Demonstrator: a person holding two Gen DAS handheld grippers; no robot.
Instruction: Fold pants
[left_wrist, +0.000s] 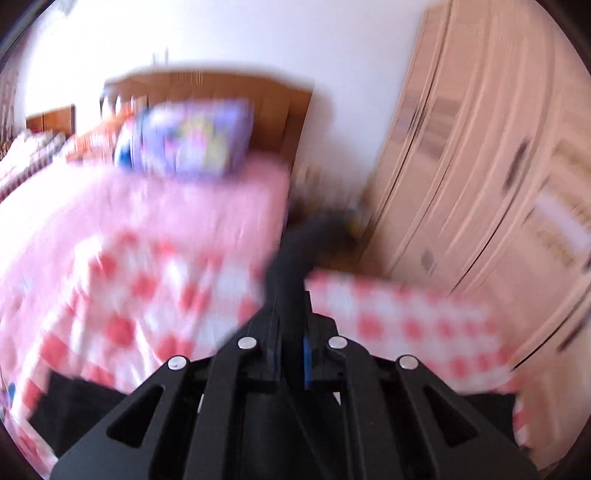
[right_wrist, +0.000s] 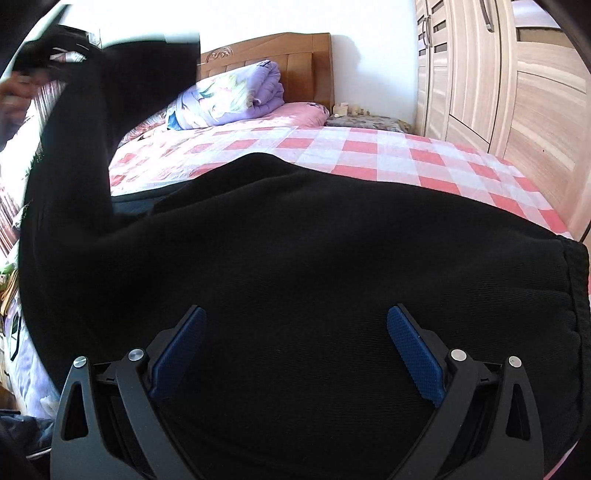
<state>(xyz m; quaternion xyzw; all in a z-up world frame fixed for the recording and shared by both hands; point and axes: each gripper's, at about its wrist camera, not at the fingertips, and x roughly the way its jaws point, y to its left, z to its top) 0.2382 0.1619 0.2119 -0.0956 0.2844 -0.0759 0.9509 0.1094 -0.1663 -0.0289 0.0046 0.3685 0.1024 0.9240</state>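
So the black pants (right_wrist: 295, 258) are lying on the bed (right_wrist: 369, 147), with the broad upper part spread just in front of us and the ribbed waistband at our right side. One end of the cloth is lifted high at the far left, where the left tongs (right_wrist: 55, 55) hold it in the air. In the left wrist view, which is very blurred, the left tongs (left_wrist: 290, 354) are pressed together on a dark strip of the pants (left_wrist: 295, 251). The right tongs (right_wrist: 295, 350) stand wide apart above the flat part and grip nothing.

We judge that the fold is in its first stage: one end is raised to be carried over the rest, but no layer is laid down neatly yet. We still need to bring that end across, smooth it, and probably fold once more.

Further away we see a folded purple quilt (right_wrist: 236, 92) near the wooden headboard (right_wrist: 295, 55), and a pale wardrobe (right_wrist: 517, 92) at the right.
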